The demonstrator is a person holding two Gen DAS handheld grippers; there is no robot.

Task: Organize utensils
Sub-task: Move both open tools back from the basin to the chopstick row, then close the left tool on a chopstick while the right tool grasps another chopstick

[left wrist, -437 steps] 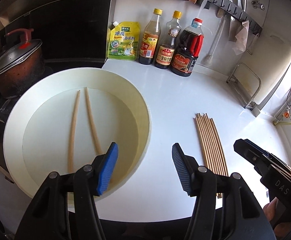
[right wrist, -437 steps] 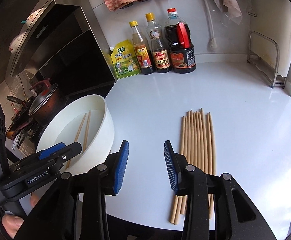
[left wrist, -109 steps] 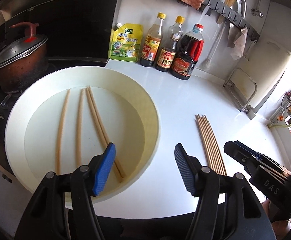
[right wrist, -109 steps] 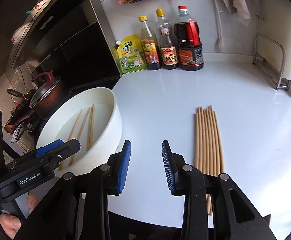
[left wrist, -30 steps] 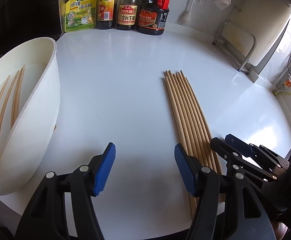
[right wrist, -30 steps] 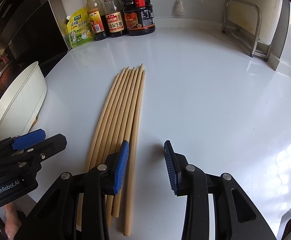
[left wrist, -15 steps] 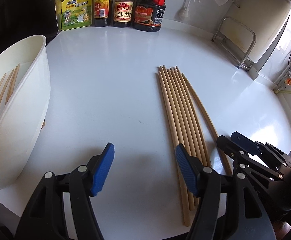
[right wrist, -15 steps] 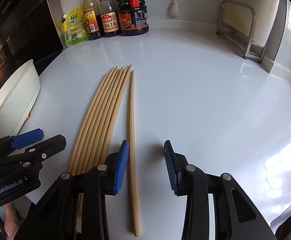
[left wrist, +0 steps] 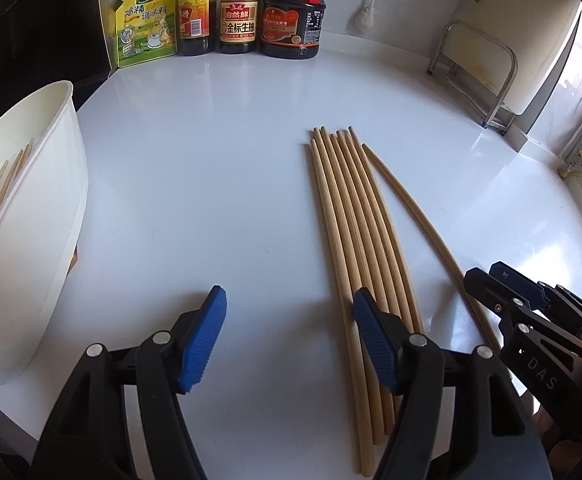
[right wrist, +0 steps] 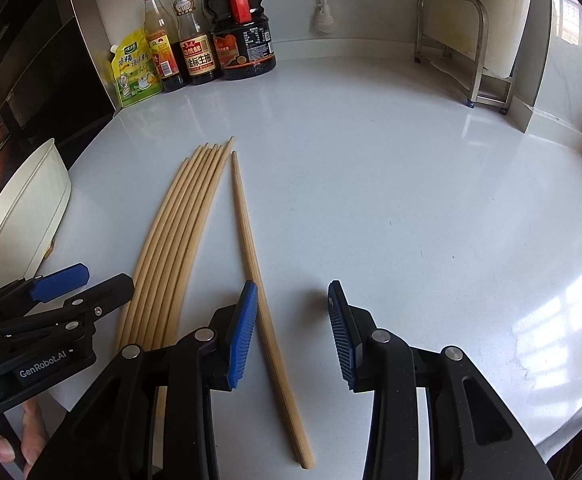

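On the white desk [right wrist: 371,160], the chopstick bundle [left wrist: 355,220] lies beside your open, empty left claw [left wrist: 289,340], whose jaws have just been widening. The lone chopstick [right wrist: 251,248] runs lengthwise between the jaws of your right claw [right wrist: 293,330], open, nearer, gripping nothing.

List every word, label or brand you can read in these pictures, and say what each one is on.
"GenRobot.AI": on the left gripper.
"DAS": on the right gripper.
"金标生抽": on the middle bottle.
"自然鲜": same bottle, the line above.
"鸡精调味料": on the yellow pouch, only roughly legible.
Labels on the left bottle and the dark jug: too small to read.
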